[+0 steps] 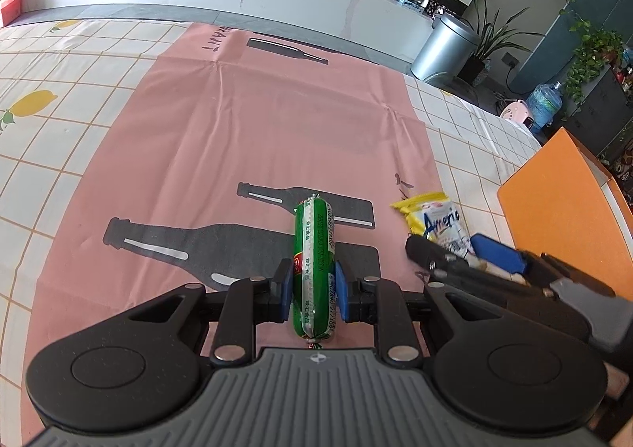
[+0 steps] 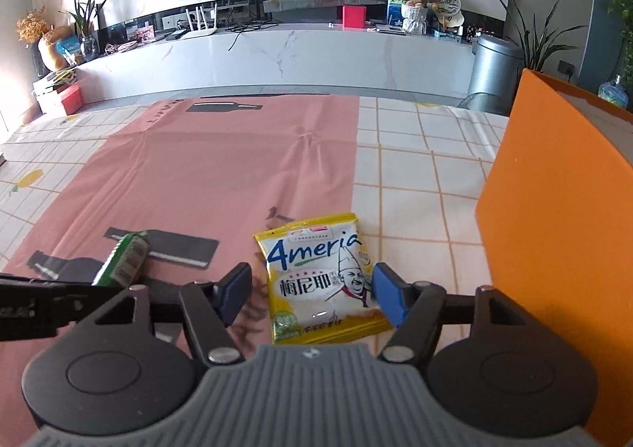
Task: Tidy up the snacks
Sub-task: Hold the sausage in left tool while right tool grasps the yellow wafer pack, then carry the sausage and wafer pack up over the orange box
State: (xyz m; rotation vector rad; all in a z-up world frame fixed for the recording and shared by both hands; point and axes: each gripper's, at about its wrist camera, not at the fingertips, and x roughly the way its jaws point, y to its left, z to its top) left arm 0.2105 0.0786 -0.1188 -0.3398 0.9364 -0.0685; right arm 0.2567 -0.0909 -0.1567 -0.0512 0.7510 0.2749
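A green sausage stick (image 1: 314,233) points away from me over the pink mat (image 1: 253,138), and my left gripper (image 1: 314,274) is shut on its lower half. In the right wrist view the sausage (image 2: 126,257) pokes out at the left edge. A yellow and white snack packet (image 2: 312,257) lies flat where the mat meets the tablecloth. My right gripper (image 2: 312,284) straddles its near half. The right pad sits at the packet's edge and the left pad stands clear of it, so the jaws are open. In the left wrist view the right gripper (image 1: 459,249) covers part of the packet (image 1: 431,213).
An orange box (image 2: 554,229) stands upright just right of the packet, its open top edge toward the far side; it also shows in the left wrist view (image 1: 561,217). A checked tablecloth with lemons (image 2: 419,170) covers the table. A white TV console and a metal bin lie beyond the table.
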